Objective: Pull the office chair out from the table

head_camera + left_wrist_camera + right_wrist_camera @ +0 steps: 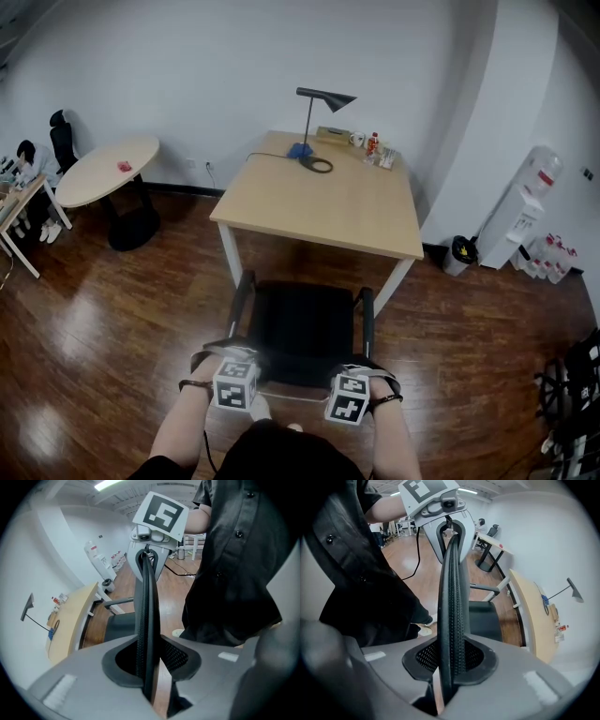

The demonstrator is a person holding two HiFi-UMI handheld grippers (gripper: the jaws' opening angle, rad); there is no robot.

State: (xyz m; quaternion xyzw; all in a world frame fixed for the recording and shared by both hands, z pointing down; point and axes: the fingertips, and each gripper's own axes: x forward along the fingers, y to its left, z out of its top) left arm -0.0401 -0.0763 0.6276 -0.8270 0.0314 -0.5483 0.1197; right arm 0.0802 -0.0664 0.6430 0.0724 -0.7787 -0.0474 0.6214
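chair pos: office chair point(305, 328) sits at the near side of the table point(328, 202), seat front about at the table's near edge, armrests just outside it. By my read it's partly out, not fully.
L grip: left gripper point(150, 667) clamped on the backrest point(146, 620) top rim, jaws nearly together, pads pressing both faces of the thin edge.
R grip: right gripper point(450, 660) same – closed down on the rim, further along from the left one.
handling: prob. a fair weight but should roll if on casters. Base not visible, can't confirm. Rim looks stiff, mesh inside it soft and grippy, so slip seems unlikely. Backrest may flex or recline before the chair itself moves.
where to hold: top rim, one gripper per side as now – keeps the pull straight, less swivel.
in the way: table legs point(230, 253) flank the armrests, a skewed pull could catch one. Person's own feet point(180, 633) stand just behind the chair on the side away from the table.
around: lamp point(323, 103) and small bottles point(373, 145) on the table's far edge, round table point(108, 169) well left of the table, water dispenser point(534, 192) and bin point(459, 253) to its right. All well apart from the chair.
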